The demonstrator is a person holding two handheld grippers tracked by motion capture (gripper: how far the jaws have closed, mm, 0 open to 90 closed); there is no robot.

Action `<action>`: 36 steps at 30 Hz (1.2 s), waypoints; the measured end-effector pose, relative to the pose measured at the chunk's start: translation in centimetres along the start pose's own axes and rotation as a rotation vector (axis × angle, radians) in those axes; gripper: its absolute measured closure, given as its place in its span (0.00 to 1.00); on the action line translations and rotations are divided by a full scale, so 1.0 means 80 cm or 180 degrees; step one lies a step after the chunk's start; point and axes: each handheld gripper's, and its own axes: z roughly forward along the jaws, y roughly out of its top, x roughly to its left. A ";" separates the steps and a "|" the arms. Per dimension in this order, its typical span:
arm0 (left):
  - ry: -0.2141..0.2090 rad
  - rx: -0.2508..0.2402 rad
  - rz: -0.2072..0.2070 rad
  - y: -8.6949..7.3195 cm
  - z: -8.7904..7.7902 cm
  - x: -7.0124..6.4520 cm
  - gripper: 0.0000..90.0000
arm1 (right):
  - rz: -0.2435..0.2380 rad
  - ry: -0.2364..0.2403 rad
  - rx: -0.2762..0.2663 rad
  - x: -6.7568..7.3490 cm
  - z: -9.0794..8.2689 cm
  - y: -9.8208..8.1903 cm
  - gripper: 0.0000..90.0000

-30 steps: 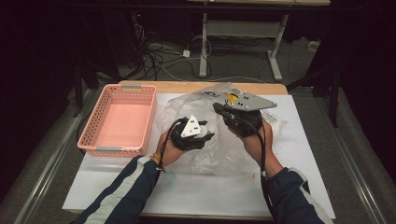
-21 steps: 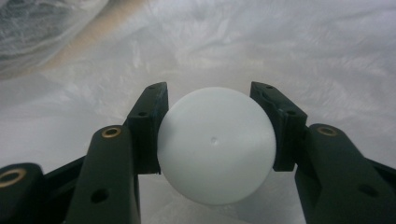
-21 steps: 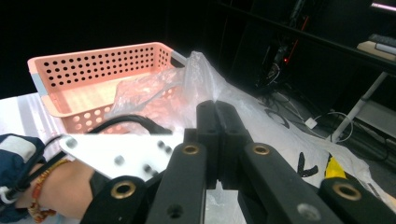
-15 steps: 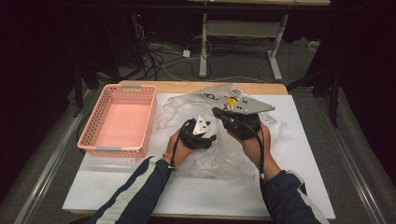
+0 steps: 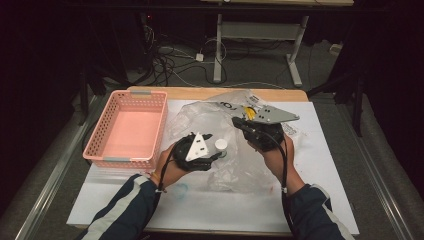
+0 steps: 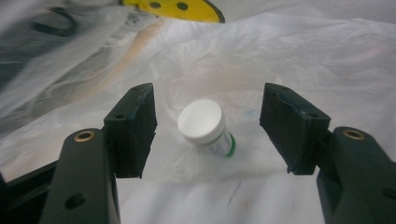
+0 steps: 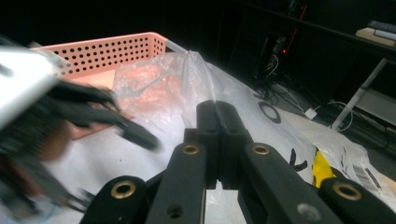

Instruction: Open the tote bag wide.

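Note:
A small white-capped bottle (image 6: 205, 127) with a green-edged label lies on its side on a crumpled clear plastic bag (image 5: 200, 120). My left gripper (image 6: 210, 95) is open, one jaw on each side of the bottle and not touching it. From above, the left gripper (image 5: 216, 150) points right at the bottle's white cap (image 5: 220, 144). My right gripper (image 7: 215, 106) is shut on a thin fold of the plastic bag (image 7: 196, 74), which it holds up off the table. In the high view the right gripper (image 5: 236, 121) sits just right of the bottle.
A pink perforated basket (image 5: 100, 135) stands at the table's left with nothing in it. A yellow item (image 6: 173, 7) and a printed bag (image 5: 295, 131) lie under the clear plastic at the back right. White paper (image 5: 225, 205) covers the table.
My left gripper has moved right and forward over the bag, so the white bottle now lies between its open jaws. The right gripper has stayed put, holding the plastic.

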 end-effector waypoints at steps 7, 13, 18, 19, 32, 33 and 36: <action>0.0612 -0.0138 -0.0187 -0.017 -0.072 0.017 0.33 | 0.0042 -0.0040 0.0081 -0.012 -0.007 -0.010 1.00; 0.0774 0.0133 -0.0642 -0.030 -0.067 0.043 0.24 | 0.0010 -0.0062 0.0168 -0.017 -0.013 -0.019 1.00; 0.0665 0.0271 -0.0745 -0.027 -0.051 0.048 0.24 | 0.0072 -0.0115 0.0170 -0.031 -0.025 -0.024 1.00; 0.0636 0.0278 -0.0786 -0.026 -0.048 0.051 0.24 | 0.0082 -0.0130 0.0164 -0.033 -0.027 -0.024 1.00; 0.0212 0.0407 -0.1114 -0.020 0.015 0.063 0.44 | 0.0237 -0.0319 0.0050 -0.061 -0.051 -0.029 1.00; 0.0199 0.0392 -0.1116 -0.021 0.020 0.064 0.51 | 0.0245 -0.0325 0.0063 -0.062 -0.051 -0.030 1.00; 0.0191 0.0363 -0.1094 -0.023 0.031 0.064 0.73 | 0.0275 -0.0328 0.0082 -0.063 -0.048 -0.034 1.00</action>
